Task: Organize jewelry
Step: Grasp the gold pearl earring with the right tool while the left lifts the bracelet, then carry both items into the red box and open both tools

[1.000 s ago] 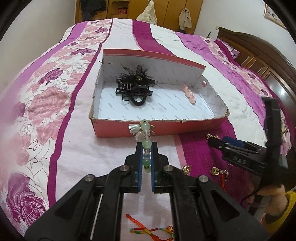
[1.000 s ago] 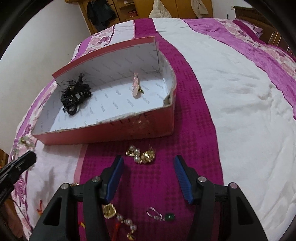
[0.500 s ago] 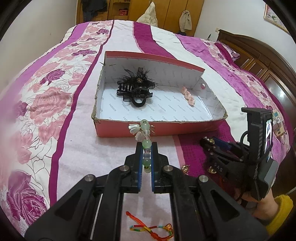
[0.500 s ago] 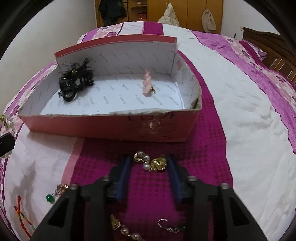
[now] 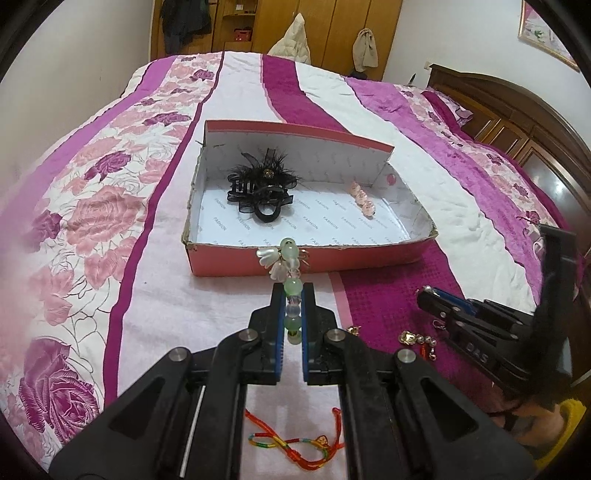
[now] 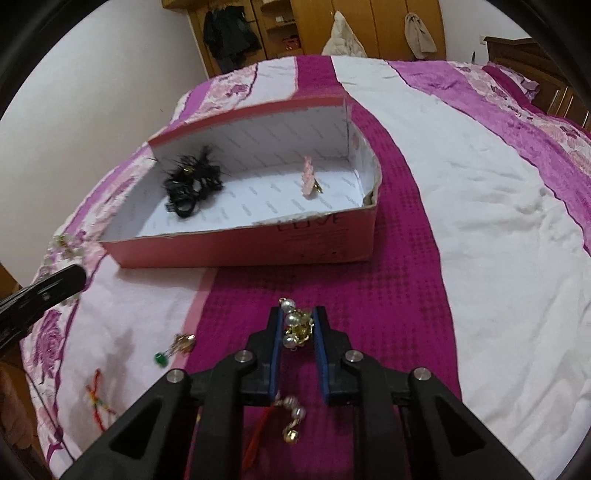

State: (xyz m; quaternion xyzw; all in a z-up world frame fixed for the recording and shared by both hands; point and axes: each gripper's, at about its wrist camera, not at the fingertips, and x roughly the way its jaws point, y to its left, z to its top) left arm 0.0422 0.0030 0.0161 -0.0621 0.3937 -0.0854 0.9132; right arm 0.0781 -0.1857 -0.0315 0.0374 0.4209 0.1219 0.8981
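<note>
My left gripper (image 5: 293,295) is shut on a green and white bead ornament (image 5: 286,260), held above the bed just before the near wall of the pink box (image 5: 306,260). My right gripper (image 6: 297,319) is shut on a gold and pearl earring (image 6: 295,326), lifted over the magenta stripe, in front of the box (image 6: 240,249). The box holds a black feather hair clip (image 5: 260,184) and a pink clip (image 5: 360,194). The right gripper also shows in the left wrist view (image 5: 436,295).
Loose pieces lie on the bedspread: a red and multicoloured cord (image 5: 295,439), a gold and pearl earring (image 5: 415,338), a green-stone earring (image 6: 173,349), another gold piece (image 6: 291,417). Wooden wardrobes (image 5: 332,29) stand behind the bed; a headboard (image 5: 517,122) is at right.
My right gripper has closed on the gold and pearl earring and lifted it off the bedspread. My left gripper has drawn back a little with the bead ornament.
</note>
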